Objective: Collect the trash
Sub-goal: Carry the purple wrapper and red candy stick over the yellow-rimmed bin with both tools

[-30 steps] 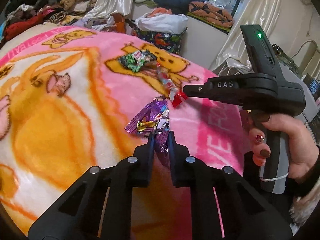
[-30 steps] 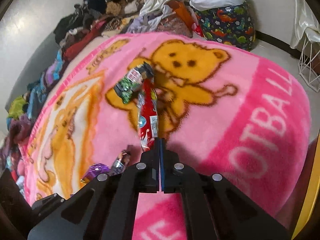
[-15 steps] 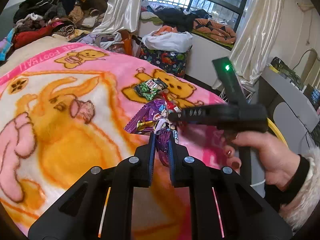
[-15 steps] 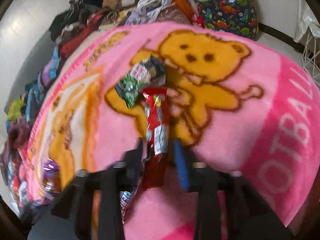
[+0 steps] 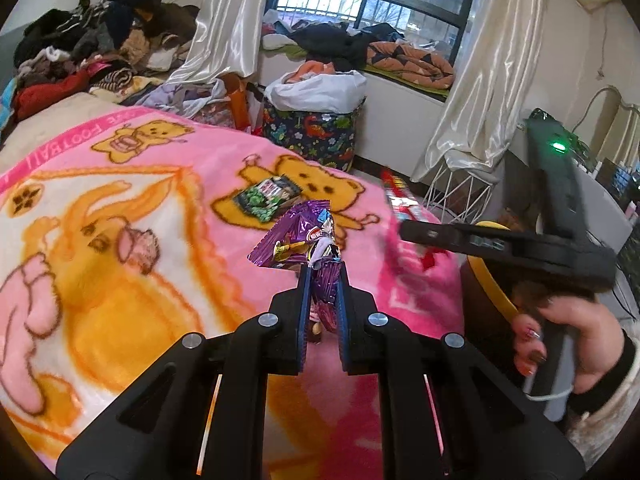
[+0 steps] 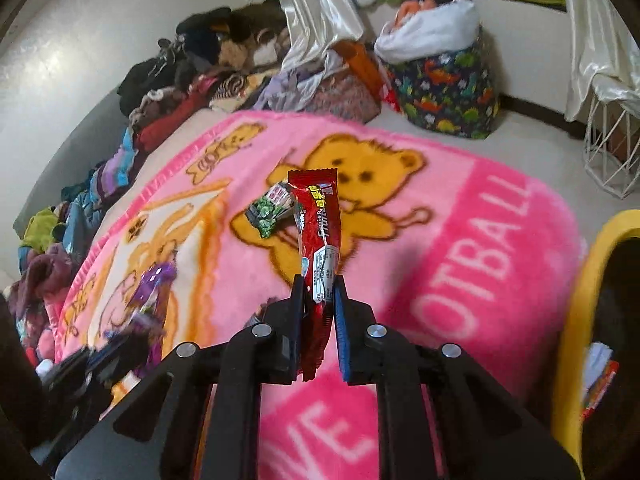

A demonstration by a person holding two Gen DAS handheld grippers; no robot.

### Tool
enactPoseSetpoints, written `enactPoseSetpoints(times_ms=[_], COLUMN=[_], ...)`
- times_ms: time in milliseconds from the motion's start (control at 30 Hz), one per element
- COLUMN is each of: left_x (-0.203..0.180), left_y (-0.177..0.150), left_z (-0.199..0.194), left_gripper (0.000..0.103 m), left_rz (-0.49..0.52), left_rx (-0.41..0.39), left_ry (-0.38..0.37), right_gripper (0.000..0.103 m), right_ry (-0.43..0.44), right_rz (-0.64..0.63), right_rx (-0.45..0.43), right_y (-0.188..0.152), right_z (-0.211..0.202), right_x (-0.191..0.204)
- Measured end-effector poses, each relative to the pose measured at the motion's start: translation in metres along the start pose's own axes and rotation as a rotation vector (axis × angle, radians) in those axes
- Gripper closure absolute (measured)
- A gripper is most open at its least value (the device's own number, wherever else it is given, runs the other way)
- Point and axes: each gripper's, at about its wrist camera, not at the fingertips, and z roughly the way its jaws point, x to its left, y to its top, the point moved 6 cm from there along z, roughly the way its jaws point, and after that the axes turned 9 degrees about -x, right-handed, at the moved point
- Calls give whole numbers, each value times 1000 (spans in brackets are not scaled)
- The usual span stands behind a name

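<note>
— Both wrappers have come up off the blanket (image 6: 460, 248) since a second ago; earlier the purple one lay flat and the red one was only at the right tool's tips. What's the left gripper (image 5: 322, 280) doing?

— Clamped on the purple foil wrapper (image 5: 298, 240). It's crinkled, shiny violet with a cartoon print, fanning out toward 11 o'clock above the fingertips, its lower end pinched between the blue pads.

— And the right gripper (image 6: 318, 286)?

— Its jaws have just been closing, and the red snack wrapper (image 6: 318, 224) is between them, pads pressing its lower part. It's long and narrow, glossy red with white lettering and a pale label panel, standing toward 12 o'clock with a crimped top edge.

— Anything left lying?

— A green and black packet (image 6: 270, 210) on the yellow bear, at 10 o'clock from the red wrapper. At 3 o'clock in the right view, a yellow-rimmed bin (image 6: 576, 320) with scraps inside. In the left view a hand (image 5: 568, 336) grips the right tool's handle
</note>
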Motion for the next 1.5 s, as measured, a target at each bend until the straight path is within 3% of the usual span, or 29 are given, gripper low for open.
enactPoseSetpoints(times_ms=[533, 1500], left_x=[-58, -154], left_y=[20, 26], left_z=[-4, 9], left_gripper=[96, 96], left_rz=[75, 195], left_rx=[-29, -39], left_ry=[-59, -201], right_gripper=[89, 89], right_ry=[-31, -155], right_rz=[16, 5], right_rx=[-112, -243], right_y=[4, 8], right_z=[-87, -169], right_x=[-33, -81])
